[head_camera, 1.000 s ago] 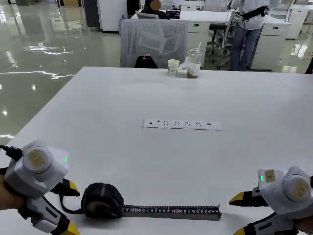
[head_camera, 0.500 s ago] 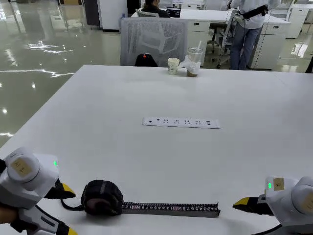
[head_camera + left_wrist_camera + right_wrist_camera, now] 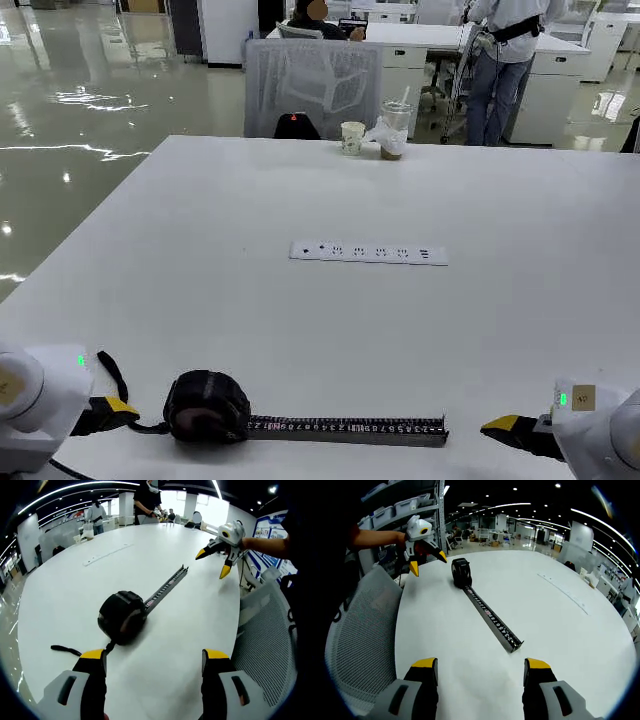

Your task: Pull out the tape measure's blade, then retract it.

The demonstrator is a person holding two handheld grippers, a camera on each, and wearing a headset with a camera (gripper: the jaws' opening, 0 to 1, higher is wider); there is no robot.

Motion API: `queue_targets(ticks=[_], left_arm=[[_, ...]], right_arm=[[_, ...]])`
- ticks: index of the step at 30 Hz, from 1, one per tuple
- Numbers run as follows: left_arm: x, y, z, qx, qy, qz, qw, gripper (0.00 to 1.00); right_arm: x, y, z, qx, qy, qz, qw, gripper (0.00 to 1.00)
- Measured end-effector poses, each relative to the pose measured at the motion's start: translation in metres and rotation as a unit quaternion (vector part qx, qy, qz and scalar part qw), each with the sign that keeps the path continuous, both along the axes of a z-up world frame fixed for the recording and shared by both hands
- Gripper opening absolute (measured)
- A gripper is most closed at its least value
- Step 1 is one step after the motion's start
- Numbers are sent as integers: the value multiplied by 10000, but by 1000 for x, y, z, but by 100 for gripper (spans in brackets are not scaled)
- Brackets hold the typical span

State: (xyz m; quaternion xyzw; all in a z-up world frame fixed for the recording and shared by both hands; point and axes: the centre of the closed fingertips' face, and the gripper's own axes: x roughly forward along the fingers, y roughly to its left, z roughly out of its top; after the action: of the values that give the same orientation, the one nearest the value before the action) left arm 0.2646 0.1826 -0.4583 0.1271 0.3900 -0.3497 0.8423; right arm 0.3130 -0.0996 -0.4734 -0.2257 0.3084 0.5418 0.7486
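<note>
Left hand-held gripper agape, strap beside tape measure

White table, power strip at its middle, paper cup and plastic cup at far edge, mesh chair behind

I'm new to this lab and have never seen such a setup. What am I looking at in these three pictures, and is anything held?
No robot here: a person holds a two-jaw gripper in each hand. The wide picture comes from a headset camera looking down at a white table. The two round pictures come from cameras riding on the left gripper and the right gripper; the yellow-tipped jaws at the bottom are each one's own. On the table lie a black tape measure with its blade pulled out and a white power strip. Both grippers are open and hold nothing.
</note>
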Motion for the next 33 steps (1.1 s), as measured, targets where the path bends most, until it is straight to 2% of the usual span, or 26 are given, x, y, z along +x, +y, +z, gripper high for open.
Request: queue_targets(ticks=[2,5,14,23,33], left_arm=[[-2,0,2,3,-82,134,9999,76],[-5,-2,5,-111,-170,325,9993,77],[-18,-6,10,-213,-339,736,9965,81],[-27,-8,16,-298,-478,1052,9929,84],[-37,-20,20,-465,-580,1334,9883,90]], right_arm=[[-1,0,3,61,-24,-118,9999,70],[-5,3,6,159,-33,-320,9994,72],[-18,8,11,378,-63,-760,9964,78],[-25,9,17,538,-93,-1166,9917,81],[-33,15,24,717,-152,-1532,9855,85]])
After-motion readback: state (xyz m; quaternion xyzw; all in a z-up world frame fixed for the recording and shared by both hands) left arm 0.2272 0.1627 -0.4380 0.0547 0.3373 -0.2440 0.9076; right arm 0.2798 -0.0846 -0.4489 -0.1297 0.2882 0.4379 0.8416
